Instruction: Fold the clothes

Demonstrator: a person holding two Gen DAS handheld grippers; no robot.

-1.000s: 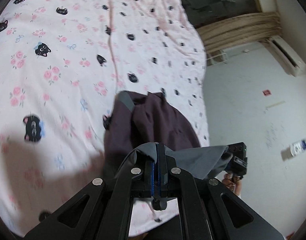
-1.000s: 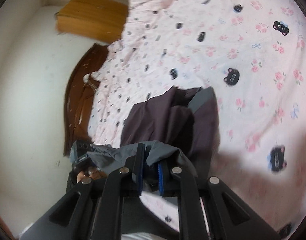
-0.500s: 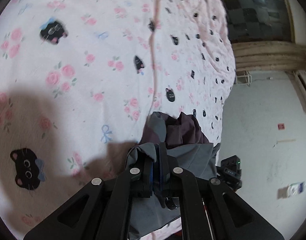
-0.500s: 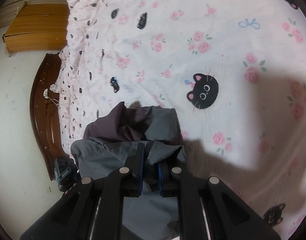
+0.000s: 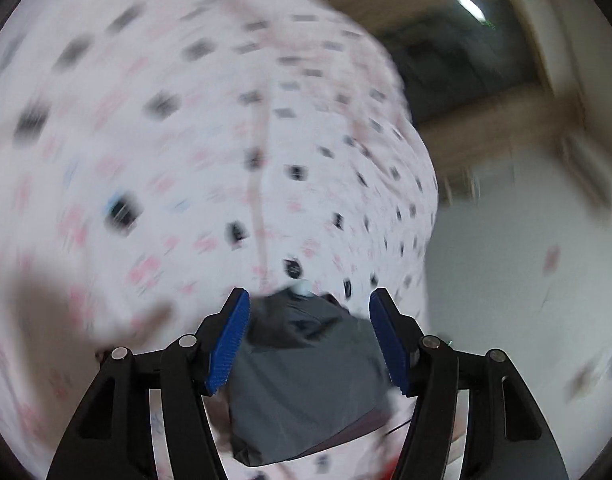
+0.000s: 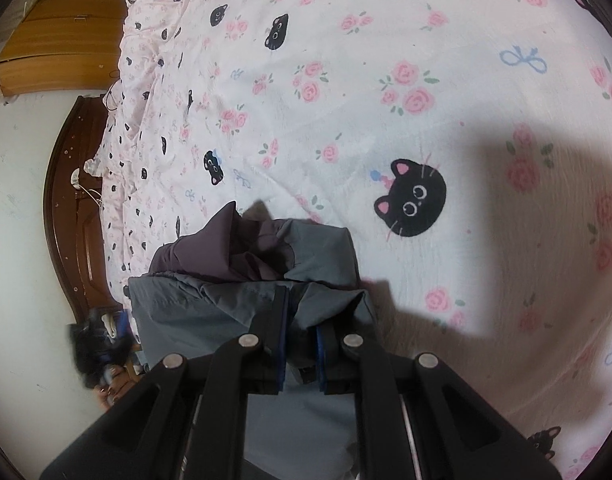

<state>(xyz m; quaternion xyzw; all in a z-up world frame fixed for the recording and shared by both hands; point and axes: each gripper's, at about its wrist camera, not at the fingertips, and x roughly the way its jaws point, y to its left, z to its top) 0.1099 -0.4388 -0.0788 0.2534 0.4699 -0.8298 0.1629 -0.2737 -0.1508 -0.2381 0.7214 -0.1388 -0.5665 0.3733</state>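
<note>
Grey-and-plum fabric garment (image 6: 242, 280) folded on a bed spread with a pink cat-and-rose sheet (image 6: 386, 80)

Right gripper (image 6: 300, 344) jaws clamp grey cloth; left gripper (image 5: 308, 340) jaws opening, garment loose between; brown wooden headboard (image 6: 66, 216) by white wall.

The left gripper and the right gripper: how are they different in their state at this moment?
The left gripper is opening, its blue pads clear of the grey garment; the right gripper is shut on that garment, cloth bunched between its pads. The left wrist view is blurred; the right wrist view is sharp. Both point down at the garment on the pink cat-print bedsheet.
</note>
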